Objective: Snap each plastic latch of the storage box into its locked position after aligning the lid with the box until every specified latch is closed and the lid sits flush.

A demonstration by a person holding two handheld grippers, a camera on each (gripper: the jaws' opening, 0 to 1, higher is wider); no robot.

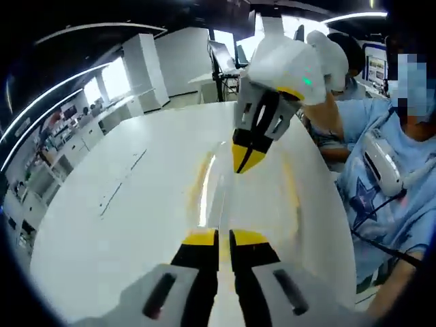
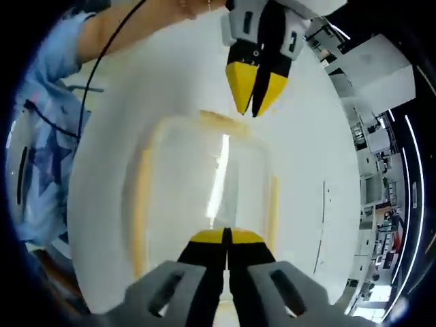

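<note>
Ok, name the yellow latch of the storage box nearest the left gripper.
The latch on the far short edge in the right gripper view, just below the left gripper; the two long-side latches lie away from it.

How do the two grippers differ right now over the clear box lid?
In the right gripper view, the left gripper comes in from the top at the far edge of the clear plastic lid with yellow latches, while the right gripper rises from the bottom at the near edge. The left shows a slight gap between its tips; the right looks shut. Both have yellow tips.
</note>
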